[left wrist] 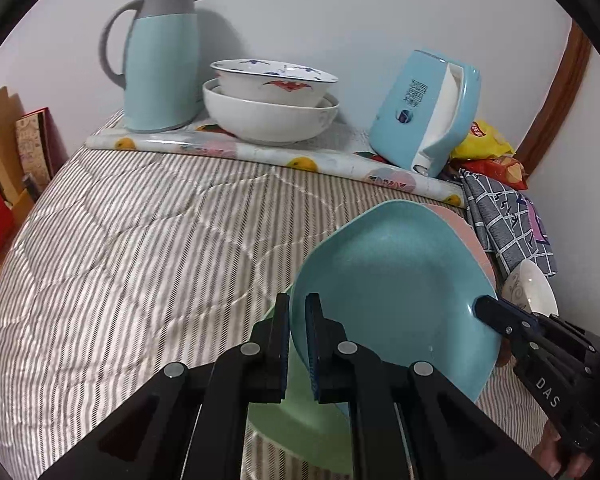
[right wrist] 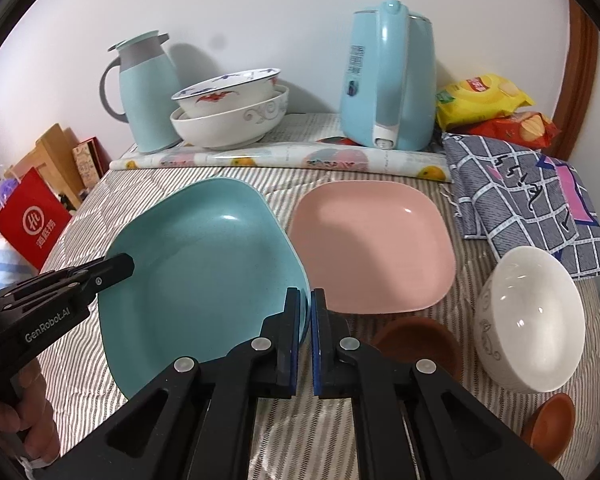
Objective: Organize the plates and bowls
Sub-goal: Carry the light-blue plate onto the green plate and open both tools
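Both grippers hold one teal square plate [right wrist: 204, 276] by opposite rims, tilted above the striped bed. My left gripper [left wrist: 297, 308] is shut on its near-left rim; it shows from the right wrist view [right wrist: 120, 266]. My right gripper [right wrist: 307, 304] is shut on its right rim; it shows in the left wrist view [left wrist: 486, 308]. A green plate [left wrist: 296, 428] lies under the teal plate [left wrist: 392, 288]. A pink plate [right wrist: 372, 248] lies to the right. A white patterned bowl [right wrist: 528, 320] leans at the right, above brown saucers [right wrist: 416, 340].
At the back, on a fruit-print mat [right wrist: 284, 158], stand a teal thermos jug [right wrist: 146, 92], two stacked white bowls [right wrist: 232, 108] and a blue kettle [right wrist: 388, 76]. Snack bags [right wrist: 484, 98] and a checked cloth [right wrist: 528, 188] lie right. A red bag [right wrist: 34, 220] and boxes stand left.
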### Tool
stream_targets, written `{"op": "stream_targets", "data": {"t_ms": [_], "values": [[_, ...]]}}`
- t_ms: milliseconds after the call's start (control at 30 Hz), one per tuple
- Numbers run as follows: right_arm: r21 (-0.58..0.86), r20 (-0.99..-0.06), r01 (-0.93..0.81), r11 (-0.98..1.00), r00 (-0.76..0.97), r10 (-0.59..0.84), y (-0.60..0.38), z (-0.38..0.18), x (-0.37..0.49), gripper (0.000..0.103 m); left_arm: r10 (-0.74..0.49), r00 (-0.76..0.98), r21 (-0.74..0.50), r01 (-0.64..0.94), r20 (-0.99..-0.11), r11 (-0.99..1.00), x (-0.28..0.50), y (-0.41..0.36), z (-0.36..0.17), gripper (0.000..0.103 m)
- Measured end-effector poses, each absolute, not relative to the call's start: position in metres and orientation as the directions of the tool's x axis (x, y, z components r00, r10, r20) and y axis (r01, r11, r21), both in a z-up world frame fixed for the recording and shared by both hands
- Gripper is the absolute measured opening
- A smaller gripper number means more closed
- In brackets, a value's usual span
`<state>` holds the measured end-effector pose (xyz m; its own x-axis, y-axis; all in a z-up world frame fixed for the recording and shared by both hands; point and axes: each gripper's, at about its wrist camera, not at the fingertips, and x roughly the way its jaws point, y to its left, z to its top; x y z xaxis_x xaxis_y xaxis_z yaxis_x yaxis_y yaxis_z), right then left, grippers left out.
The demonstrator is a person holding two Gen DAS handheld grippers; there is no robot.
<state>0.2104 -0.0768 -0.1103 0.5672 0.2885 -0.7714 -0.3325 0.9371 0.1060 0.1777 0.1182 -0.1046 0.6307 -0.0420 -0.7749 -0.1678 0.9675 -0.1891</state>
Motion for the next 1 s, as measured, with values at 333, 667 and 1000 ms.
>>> {"op": "stream_targets", "data": {"t_ms": [333, 667, 1000], "values": [[0.094, -0.786, -0.374, 0.923, 0.541, 0.300, -0.059, -0.121, 0.204, 0.005, -0.033, 0.612, -0.195, -0.200, -0.790, 0.960, 0.162, 0.130, -0.118, 0.008], [0.079, -0.806, -0.394, 0.916, 0.516, 0.291, -0.055, -0.133, 0.203, 0.005, -0.039, 0.590, -0.198, -0.208, -0.807, 0.958, 0.155, 0.132, -0.130, 0.008], [0.067, -0.818, -0.401, 0.914, 0.503, 0.280, -0.048, -0.140, 0.209, 0.005, -0.032, 0.575, -0.196, -0.226, -0.817, 0.954, 0.155, 0.136, -0.134, 0.008]]}}
